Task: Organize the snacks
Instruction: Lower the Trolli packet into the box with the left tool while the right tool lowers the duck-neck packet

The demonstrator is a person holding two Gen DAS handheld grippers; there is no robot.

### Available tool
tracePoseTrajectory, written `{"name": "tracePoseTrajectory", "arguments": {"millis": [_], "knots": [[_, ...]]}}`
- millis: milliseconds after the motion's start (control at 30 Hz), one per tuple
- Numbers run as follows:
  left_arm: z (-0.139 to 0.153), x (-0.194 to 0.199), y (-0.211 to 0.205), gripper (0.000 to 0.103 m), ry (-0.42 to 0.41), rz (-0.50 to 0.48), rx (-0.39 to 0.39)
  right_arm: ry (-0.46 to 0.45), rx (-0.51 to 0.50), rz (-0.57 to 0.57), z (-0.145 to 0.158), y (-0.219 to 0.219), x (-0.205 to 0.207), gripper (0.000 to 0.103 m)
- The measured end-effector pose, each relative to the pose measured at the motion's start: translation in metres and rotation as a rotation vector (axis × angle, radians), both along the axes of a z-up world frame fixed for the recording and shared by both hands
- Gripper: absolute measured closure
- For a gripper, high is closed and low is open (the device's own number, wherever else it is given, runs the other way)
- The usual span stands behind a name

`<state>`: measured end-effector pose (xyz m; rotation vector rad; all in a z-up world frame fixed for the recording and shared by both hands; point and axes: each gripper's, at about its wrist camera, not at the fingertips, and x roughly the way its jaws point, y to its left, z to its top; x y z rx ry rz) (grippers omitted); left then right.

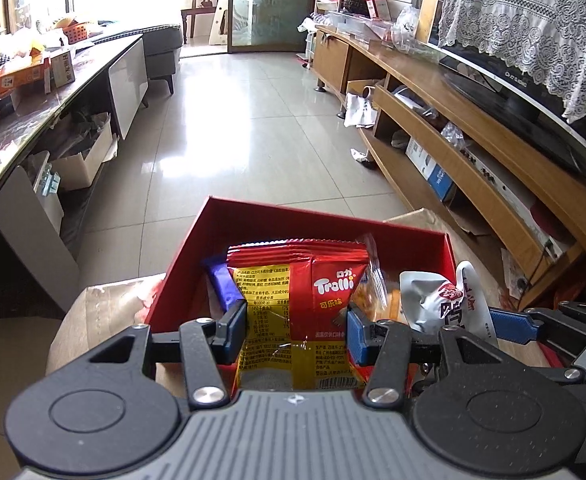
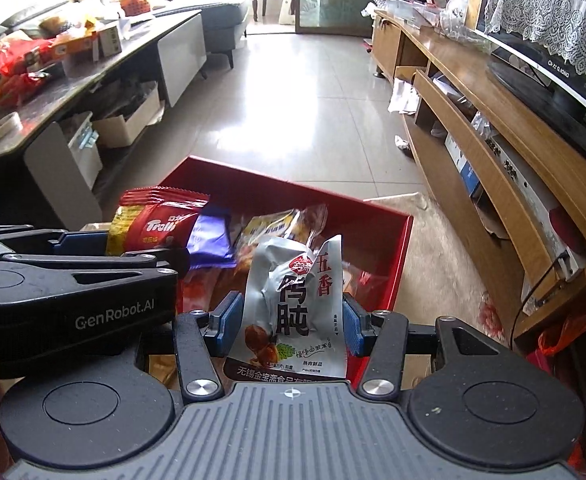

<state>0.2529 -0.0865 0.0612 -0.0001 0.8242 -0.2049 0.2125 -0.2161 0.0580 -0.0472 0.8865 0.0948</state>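
Tiled floor stretches beyond the red box (image 1: 413,240). Over it, my left gripper (image 1: 296,330) clamps a Trolli packet (image 1: 293,300); beside it, my right gripper (image 2: 291,322) clamps a silver pouch (image 2: 293,296).

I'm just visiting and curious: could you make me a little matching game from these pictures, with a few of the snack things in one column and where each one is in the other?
Things:
1. Trolli packet
2. silver packet
3. purple packet
4. red box

Places:
A. lying inside the box
B. pinched in the right gripper
C. sitting on the brown cardboard, holding snacks
D. pinched in the left gripper

Pairs: 1-D, 2-B, 3-A, 4-C
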Motion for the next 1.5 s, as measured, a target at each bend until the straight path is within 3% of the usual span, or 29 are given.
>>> {"name": "tracePoseTrajectory", "arguments": {"millis": [367,933,1433,1500], "knots": [[-0.020,0.037,-0.012,0.057,0.020,0.009,0.001,0.014,0.023,-0.015,-0.019,0.000,0.030,0.044],[-0.058,0.063,-0.019,0.057,0.080,0.028,0.055,0.071,0.013,-0.037,-0.053,-0.004,0.053,0.044],[-0.068,0.070,-0.014,0.053,0.099,0.052,0.082,0.055,-0.037,-0.031,-0.063,0.003,0.057,0.035],[-0.067,0.070,-0.011,0.053,0.099,0.057,0.077,0.054,-0.036,-0.034,-0.062,0.002,0.057,0.030]]}}
